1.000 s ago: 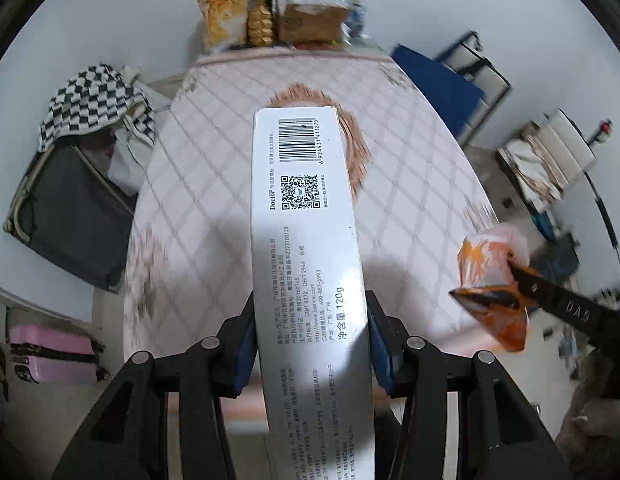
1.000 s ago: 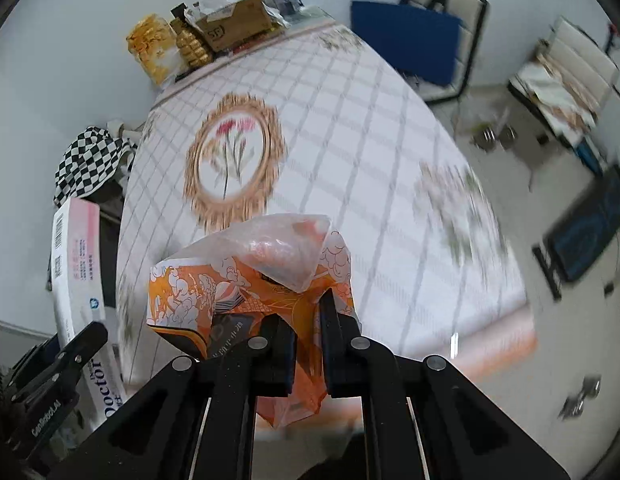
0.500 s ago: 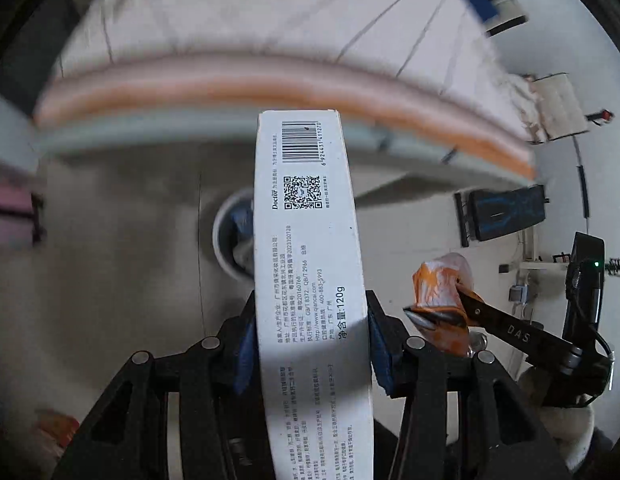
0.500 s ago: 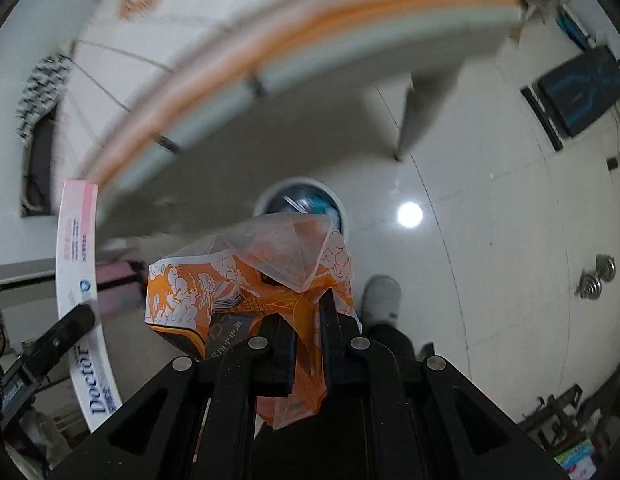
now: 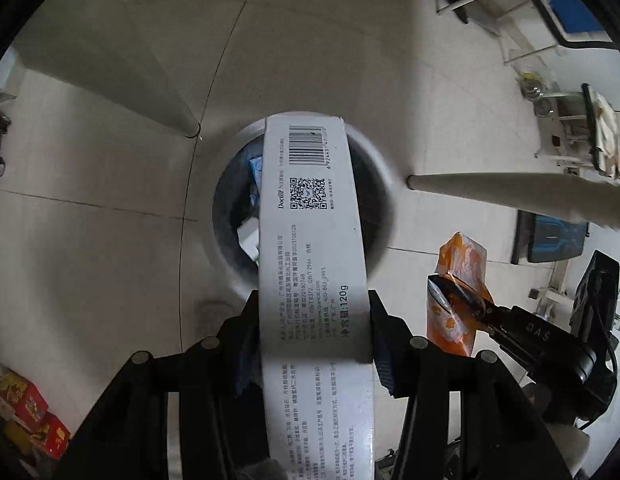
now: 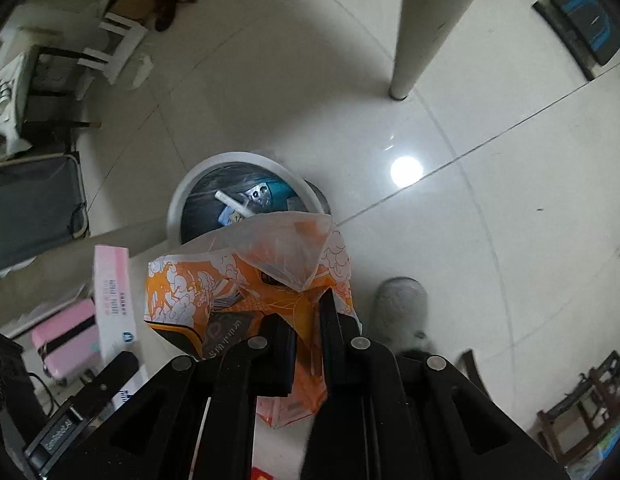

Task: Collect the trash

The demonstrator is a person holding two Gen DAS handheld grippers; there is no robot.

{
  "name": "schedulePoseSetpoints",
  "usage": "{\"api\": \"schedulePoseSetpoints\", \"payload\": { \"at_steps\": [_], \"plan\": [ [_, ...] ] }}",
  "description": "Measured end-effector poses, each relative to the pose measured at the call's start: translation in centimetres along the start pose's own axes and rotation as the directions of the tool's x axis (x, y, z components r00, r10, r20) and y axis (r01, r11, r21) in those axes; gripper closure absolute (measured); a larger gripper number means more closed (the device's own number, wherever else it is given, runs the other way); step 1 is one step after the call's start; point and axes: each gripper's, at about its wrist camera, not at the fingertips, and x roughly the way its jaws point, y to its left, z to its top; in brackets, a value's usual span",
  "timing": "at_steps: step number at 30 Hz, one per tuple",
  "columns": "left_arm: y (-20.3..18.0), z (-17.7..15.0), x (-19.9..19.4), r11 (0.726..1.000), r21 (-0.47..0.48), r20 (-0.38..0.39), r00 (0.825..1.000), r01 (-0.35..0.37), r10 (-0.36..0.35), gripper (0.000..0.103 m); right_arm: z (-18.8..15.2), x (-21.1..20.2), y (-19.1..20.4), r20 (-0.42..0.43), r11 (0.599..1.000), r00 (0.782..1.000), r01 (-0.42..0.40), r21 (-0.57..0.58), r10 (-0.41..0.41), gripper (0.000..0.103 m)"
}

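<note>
My left gripper [image 5: 312,320] is shut on a long white toothpaste box [image 5: 310,216] with a barcode, held over a round white trash bin [image 5: 374,156] with a dark liner and litter inside. My right gripper [image 6: 307,320] is shut on an orange and clear snack bag [image 6: 245,276], just short of the same bin [image 6: 177,200]. The bag [image 5: 462,272] and the right gripper also show at the right of the left wrist view. The box [image 6: 111,292] shows at the left of the right wrist view.
Table legs [image 5: 510,196] [image 6: 426,28] stand on the tiled floor beside the bin. A pink suitcase [image 6: 65,340], a dark folding cot [image 6: 33,204], a shoe [image 6: 402,312] and red boxes [image 5: 29,420] lie around.
Both grippers have swung down from the tabletop to the floor, and both views now look onto the trash bin. Each still holds its item.
</note>
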Motion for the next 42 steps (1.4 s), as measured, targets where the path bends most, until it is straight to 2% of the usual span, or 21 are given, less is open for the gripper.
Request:
{"api": "schedulePoseSetpoints", "payload": {
  "at_steps": [1,3,7,9,11,13,15,17,18,20,22,28,31,35,42],
  "plan": [
    [0.4,0.8,1.1,1.0,-0.008,0.003,1.0,0.005,-0.005,0.038,0.6,1.8,0.1,-0.006,1.0,1.0,0.0,0.005,0.0,0.092],
    [0.9,1.2,2.7,1.0,-0.014,0.001,1.0,0.018,-0.018,0.018,1.8,4.6,0.3,-0.021,0.999,0.999,-0.032,0.019,0.032,0.092],
    [0.9,1.7,3.8,1.0,-0.01,0.005,1.0,0.002,-0.002,0.011,3.3,8.1,0.8,-0.05,0.997,0.996,-0.065,0.041,0.067,0.085],
    [1.3,1.3,3.3,1.0,-0.01,0.018,1.0,-0.021,0.021,0.011,3.2,8.8,0.9,-0.066,0.992,0.991,-0.111,0.058,0.114,0.068],
    [1.2,0.7,2.3,0.999,-0.007,0.04,0.998,-0.044,0.045,0.011,2.8,8.5,0.8,-0.047,0.991,0.991,-0.121,0.055,0.123,0.041],
    [1.4,-0.5,0.6,0.996,0.007,0.067,0.993,-0.093,0.093,0.011,2.5,7.4,0.9,-0.03,0.992,0.992,-0.123,0.037,0.124,0.026],
    [2.4,-1.9,-0.7,0.993,0.015,0.092,0.989,-0.12,0.118,0.011,2.0,6.6,1.5,-0.018,0.992,0.992,-0.124,0.024,0.125,0.019],
    [2.9,-2.8,-2.3,0.988,0.03,0.11,0.983,-0.15,0.146,0.011,1.4,5.4,2.0,-0.011,0.993,0.992,-0.122,0.004,0.122,0.006],
    [3.0,-3.4,-3.2,0.985,0.039,0.122,0.979,-0.168,0.162,0.011,0.9,4.6,2.3,0.0,0.993,0.993,-0.114,-0.016,0.114,0.006],
    [2.7,-4.5,-4.6,0.979,0.055,0.14,0.972,-0.197,0.188,0.011,-0.1,2.4,2.9,0.025,0.994,0.997,-0.075,-0.078,0.077,0.006],
    [2.4,-5.7,-6.7,0.97,0.076,0.155,0.964,-0.229,0.215,0.011,-1.5,0.0,3.9,0.08,0.987,0.997,0.01,-0.159,0.003,0.005],
    [-0.1,-10.2,-13.6,0.958,0.124,0.175,0.956,-0.26,0.237,0.011,-6.6,-9.2,6.5,0.205,0.928,0.972,0.178,-0.327,-0.114,0.004],
    [-1.5,-12.6,-18.5,0.956,0.148,0.191,0.956,-0.253,0.223,0.011,-8.9,-14.8,7.4,0.231,0.904,0.964,0.211,-0.373,-0.13,0.004],
    [-3.4,-15.2,-23.9,0.953,0.167,0.216,0.953,-0.251,0.213,0.011,-11.9,-22.8,8.1,0.231,0.895,0.966,0.2,-0.398,-0.114,0.004],
    [-6.8,-19.8,-34.9,0.957,0.203,0.276,0.95,-0.208,0.148,0.011,-17.5,-36.5,9.2,0.245,0.883,0.967,0.174,-0.437,-0.07,0.004]
  ]
}}
